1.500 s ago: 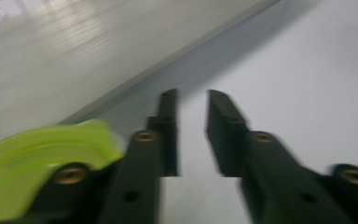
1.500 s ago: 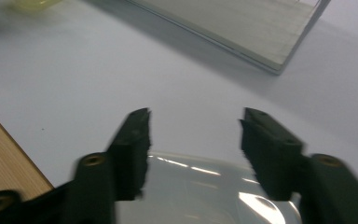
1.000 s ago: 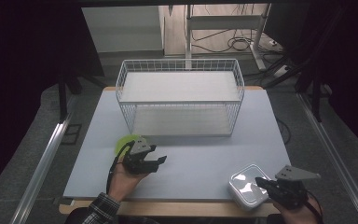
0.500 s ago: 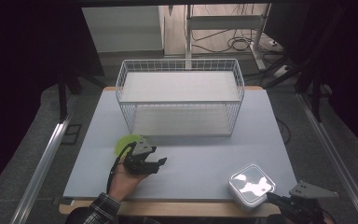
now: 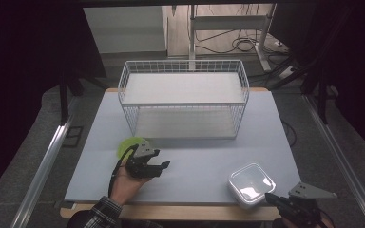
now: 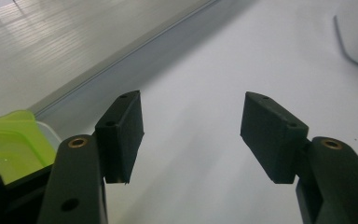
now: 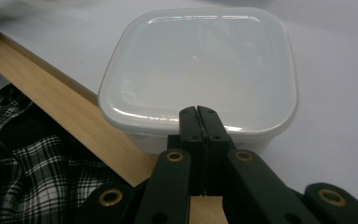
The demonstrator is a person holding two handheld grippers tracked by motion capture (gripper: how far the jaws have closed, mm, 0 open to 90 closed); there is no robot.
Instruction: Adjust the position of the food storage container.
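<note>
At the near edge of the counter (image 5: 190,161), the right gripper (image 7: 199,111) has its jaws pressed together, empty, just before the white square plastic box with lid (image 7: 200,70). The left gripper (image 6: 191,130) stands open over bare surface, and its own view shows the lime green plastic container (image 6: 9,140) just beside it. Farther back stands the white wire basket (image 5: 183,97).

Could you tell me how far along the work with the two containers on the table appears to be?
Nothing looks finished yet: the wire basket stands empty. In hand: the left gripper is open beside the green container, holding nothing; the right gripper is shut, tips at the near rim of the white lidded container, not gripping it. Left, probably: grasping both containers and moving them, perhaps into the basket.
</note>
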